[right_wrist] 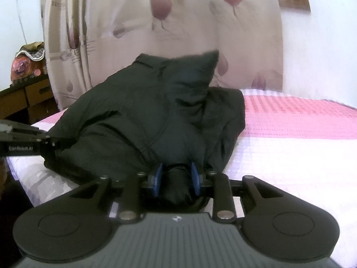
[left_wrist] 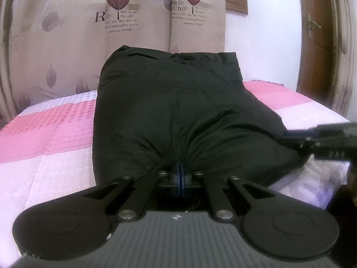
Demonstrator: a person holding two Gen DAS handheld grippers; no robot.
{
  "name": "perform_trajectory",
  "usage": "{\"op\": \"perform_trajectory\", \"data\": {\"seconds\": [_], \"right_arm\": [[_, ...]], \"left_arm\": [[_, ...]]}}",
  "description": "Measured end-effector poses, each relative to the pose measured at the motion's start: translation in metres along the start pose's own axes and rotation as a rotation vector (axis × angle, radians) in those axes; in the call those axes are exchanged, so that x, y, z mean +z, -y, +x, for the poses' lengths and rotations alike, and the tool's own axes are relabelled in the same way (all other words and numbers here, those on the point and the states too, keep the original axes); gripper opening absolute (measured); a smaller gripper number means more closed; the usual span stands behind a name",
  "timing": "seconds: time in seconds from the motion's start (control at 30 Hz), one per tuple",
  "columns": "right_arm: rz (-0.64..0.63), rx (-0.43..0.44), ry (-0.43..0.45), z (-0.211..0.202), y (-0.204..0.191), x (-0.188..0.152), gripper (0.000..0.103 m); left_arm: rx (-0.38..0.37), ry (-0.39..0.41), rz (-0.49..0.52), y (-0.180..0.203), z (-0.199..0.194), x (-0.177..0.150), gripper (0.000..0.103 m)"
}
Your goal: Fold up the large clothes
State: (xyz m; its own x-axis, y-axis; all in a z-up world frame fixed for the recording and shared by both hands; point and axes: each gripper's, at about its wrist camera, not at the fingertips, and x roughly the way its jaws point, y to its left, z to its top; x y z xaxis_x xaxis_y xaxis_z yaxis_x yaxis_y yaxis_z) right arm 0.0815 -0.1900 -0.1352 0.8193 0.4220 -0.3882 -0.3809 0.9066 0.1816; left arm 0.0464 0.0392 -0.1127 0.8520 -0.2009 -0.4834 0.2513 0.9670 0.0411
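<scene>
A large black padded jacket (left_wrist: 169, 111) lies bunched on a pink and white bed cover (left_wrist: 55, 134). My left gripper (left_wrist: 180, 174) is shut on the jacket's near edge, its blue pads pressed together on thin fabric. In the right wrist view the jacket (right_wrist: 142, 111) is lifted and folded over itself. My right gripper (right_wrist: 176, 181) is shut on a thick roll of the black fabric between its blue pads (right_wrist: 158, 179). The right gripper also shows at the right edge of the left wrist view (left_wrist: 290, 137). The left gripper shows at the left edge of the right wrist view (right_wrist: 48, 144).
A beige curtain with leaf prints (left_wrist: 125, 22) hangs behind the bed. A brown wooden door (left_wrist: 316, 44) stands at the right. A wooden cabinet with a bundle on top (right_wrist: 24, 96) stands at the left. The bed cover (right_wrist: 290, 138) stretches right of the jacket.
</scene>
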Motion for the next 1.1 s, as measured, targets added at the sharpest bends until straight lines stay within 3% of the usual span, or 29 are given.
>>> {"op": "perform_trajectory", "data": {"seconds": [0.03,0.1,0.2,0.27,0.4,0.53,0.63,0.73,0.87,1.1], "right_arm": [[0.004,-0.003,-0.013,-0.001,0.002,0.005,0.038],[0.002,-0.017,-0.016,-0.007,0.003,0.018,0.039],[-0.003,-0.003,0.075,-0.024,0.006,0.053,0.039],[-0.026,0.027,0.085,-0.022,0.003,0.082,0.039],[-0.182,0.069,0.060,0.014,-0.027,0.139,0.039],[-0.359,0.082,-0.009,0.080,-0.059,0.177,0.039],[-0.473,0.044,-0.070,0.121,-0.070,0.183,0.038],[-0.542,-0.049,-0.156,0.155,-0.061,0.172,0.038],[-0.459,-0.051,-0.210,0.169,-0.025,0.163,0.037],[-0.373,-0.013,-0.207,0.180,-0.001,0.138,0.037]], "left_arm": [[0.001,0.001,0.003,0.001,0.000,0.000,0.011],[0.000,0.002,0.005,0.002,0.000,0.000,0.011],[-0.008,0.008,0.002,0.001,-0.001,-0.002,0.011],[-0.014,0.012,0.000,0.000,-0.001,-0.002,0.011],[-0.030,0.013,-0.030,-0.005,-0.002,-0.003,0.011],[-0.037,0.008,-0.030,-0.008,-0.002,-0.001,0.011],[-0.053,0.004,-0.044,-0.013,-0.001,-0.001,0.011],[-0.088,0.002,-0.104,-0.022,0.000,-0.002,0.011],[-0.125,-0.007,-0.156,-0.030,0.002,-0.001,0.011],[-0.120,-0.002,-0.134,-0.027,0.002,0.000,0.011]]}}
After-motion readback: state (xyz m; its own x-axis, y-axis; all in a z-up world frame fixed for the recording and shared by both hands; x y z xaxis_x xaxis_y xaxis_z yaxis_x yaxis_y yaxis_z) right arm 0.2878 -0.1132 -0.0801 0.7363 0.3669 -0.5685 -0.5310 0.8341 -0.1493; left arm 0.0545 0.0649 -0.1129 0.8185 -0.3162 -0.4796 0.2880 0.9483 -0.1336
